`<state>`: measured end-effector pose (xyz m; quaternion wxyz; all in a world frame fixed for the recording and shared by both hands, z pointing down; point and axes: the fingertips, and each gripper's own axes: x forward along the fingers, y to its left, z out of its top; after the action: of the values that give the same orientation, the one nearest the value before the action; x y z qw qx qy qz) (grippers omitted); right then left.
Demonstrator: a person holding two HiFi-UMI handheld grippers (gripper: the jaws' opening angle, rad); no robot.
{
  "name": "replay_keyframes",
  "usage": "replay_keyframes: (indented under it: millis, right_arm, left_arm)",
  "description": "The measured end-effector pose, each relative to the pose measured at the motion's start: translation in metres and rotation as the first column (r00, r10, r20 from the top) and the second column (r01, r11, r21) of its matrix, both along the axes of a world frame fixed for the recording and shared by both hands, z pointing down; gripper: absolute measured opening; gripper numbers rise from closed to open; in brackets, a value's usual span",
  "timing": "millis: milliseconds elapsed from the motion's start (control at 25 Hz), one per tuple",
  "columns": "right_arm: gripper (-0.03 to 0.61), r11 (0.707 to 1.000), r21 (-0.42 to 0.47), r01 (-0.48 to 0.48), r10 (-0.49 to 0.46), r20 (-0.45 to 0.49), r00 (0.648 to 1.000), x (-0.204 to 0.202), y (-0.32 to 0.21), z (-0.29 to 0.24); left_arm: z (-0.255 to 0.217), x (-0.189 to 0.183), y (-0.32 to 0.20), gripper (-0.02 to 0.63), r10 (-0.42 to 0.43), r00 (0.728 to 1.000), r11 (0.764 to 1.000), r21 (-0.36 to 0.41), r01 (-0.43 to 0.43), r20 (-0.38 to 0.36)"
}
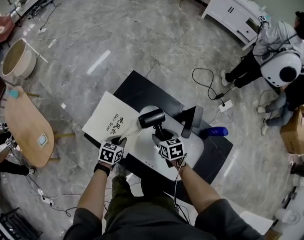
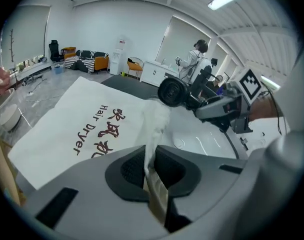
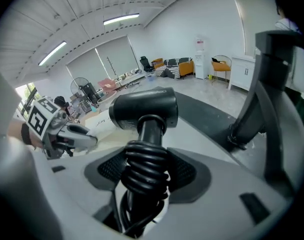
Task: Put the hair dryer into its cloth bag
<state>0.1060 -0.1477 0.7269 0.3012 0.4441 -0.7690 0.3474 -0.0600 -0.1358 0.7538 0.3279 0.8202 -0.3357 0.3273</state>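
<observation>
The black hair dryer [image 1: 152, 118] [image 3: 144, 109] stands barrel-up over the white top. My right gripper [image 1: 160, 137] [image 3: 144, 171] is shut on its handle, where the black cord is coiled. The white cloth bag [image 1: 111, 116] [image 2: 81, 129], printed "Hair Dryer", lies flat to the left. My left gripper [image 1: 124, 141] [image 2: 150, 169] is shut on the bag's near edge, which rises as a pinched fold. In the left gripper view the dryer [image 2: 173, 91] and the right gripper [image 2: 227, 109] hang just right of that fold. The left gripper [image 3: 76, 136] shows at the left of the right gripper view.
A white rounded top [image 1: 194, 151] lies on a black table [image 1: 136, 86]. A black stand [image 1: 192, 120] and a blue bottle [image 1: 214, 131] sit at its right. A wooden table [image 1: 26, 126] is at the left, and people [image 1: 277, 49] stand at the far right.
</observation>
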Motion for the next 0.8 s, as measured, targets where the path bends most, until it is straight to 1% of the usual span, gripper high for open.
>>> replay_keyframes:
  millis: [280,440,600,800]
  right_arm:
    - [0.247,0.998,-0.025,0.051,-0.051,-0.011,0.999,0.008,0.052,0.007]
    - [0.247,0.997,-0.052,0.065,-0.066,-0.019,0.998,0.01,0.072,0.014]
    - [0.247,0.993,-0.074,0.094,-0.097,-0.029,0.995,0.007,0.084,0.021]
    - [0.247,0.984,-0.082,0.156,-0.159,-0.033,0.987,-0.011,0.084,0.025]
  left_arm:
    - [0.0,0.0,-0.002,0.028,-0.043,0.995,0.998,-0.059,0.038,-0.089]
    - [-0.003,-0.002,-0.002,0.028,-0.079,0.985,0.994,-0.093,0.065,-0.154]
    - [-0.005,-0.004,-0.003,0.028,-0.119,0.97,0.988,-0.122,0.094,-0.212]
    - [-0.01,-0.004,-0.004,0.028,-0.12,0.964,0.988,-0.122,0.093,-0.237]
